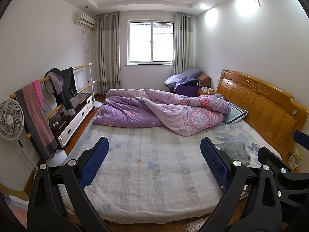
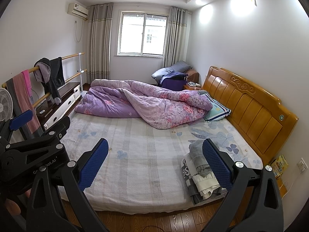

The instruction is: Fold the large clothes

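A stack of folded clothes (image 2: 200,176), grey and white, lies on the bed's near right corner; its grey top shows in the left wrist view (image 1: 236,149). My left gripper (image 1: 154,158) is open and empty, held above the foot of the bed (image 1: 146,183). My right gripper (image 2: 154,158) is open and empty too, with its right finger (image 2: 216,164) in front of the stack. The left gripper also shows at the left of the right wrist view (image 2: 38,133).
A crumpled purple floral quilt (image 2: 146,102) lies across the far half of the bed. A wooden headboard (image 2: 251,104) stands at the right. A rail (image 1: 58,89) with hung clothes, a fan (image 1: 10,118) and a low cabinet (image 1: 75,116) line the left wall.
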`<state>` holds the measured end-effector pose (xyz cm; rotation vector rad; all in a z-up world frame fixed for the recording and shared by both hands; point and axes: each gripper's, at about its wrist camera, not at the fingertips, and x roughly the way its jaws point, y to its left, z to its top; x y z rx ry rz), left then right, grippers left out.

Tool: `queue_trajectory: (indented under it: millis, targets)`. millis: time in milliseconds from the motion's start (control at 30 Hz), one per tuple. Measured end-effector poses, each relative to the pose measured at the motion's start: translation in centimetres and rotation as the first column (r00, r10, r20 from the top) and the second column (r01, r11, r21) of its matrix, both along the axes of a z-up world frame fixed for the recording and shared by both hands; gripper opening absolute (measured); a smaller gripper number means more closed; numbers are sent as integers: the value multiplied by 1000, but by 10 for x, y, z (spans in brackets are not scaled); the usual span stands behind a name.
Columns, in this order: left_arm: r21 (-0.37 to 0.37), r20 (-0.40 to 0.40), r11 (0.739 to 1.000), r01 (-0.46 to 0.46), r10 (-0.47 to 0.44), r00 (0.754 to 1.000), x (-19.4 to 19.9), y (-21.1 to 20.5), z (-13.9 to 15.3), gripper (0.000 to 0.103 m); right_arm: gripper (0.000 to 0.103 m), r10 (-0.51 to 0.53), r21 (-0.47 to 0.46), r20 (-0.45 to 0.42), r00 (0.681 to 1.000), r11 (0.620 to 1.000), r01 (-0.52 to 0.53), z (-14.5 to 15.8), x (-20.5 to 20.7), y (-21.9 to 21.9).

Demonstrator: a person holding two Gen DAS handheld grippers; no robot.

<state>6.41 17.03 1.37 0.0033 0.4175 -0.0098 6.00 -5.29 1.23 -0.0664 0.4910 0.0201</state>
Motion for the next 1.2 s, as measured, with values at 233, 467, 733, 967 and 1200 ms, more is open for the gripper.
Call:
queue_trajectory:
  millis: [233, 467, 733, 967, 1200]
  targets:
    - [-1, -1, 1000, 2, -2, 1000, 1, 1, 1, 96, 94, 0, 0, -1, 1000, 1000, 0, 0, -2, 0]
    - [-2, -2, 1000, 3, -3, 1000, 2, 3, 0, 96, 94, 2, 0, -2, 1000, 1000, -2, 1, -1, 0]
    - [-1, -4, 1000, 5, -5, 1000, 4, 5, 2, 96, 94, 3, 2, -3, 1000, 1000, -3, 0, -1, 0]
    - [-1, -4, 1000, 5, -5, 1000, 5, 6, 5, 96, 94, 5, 1, -5, 1000, 1000, -5, 1, 0, -1]
    - [1, -6, 1000, 6, -6, 1000, 6, 7, 4, 96, 94, 5, 2, -6, 1000, 1000, -5, 0, 0, -2]
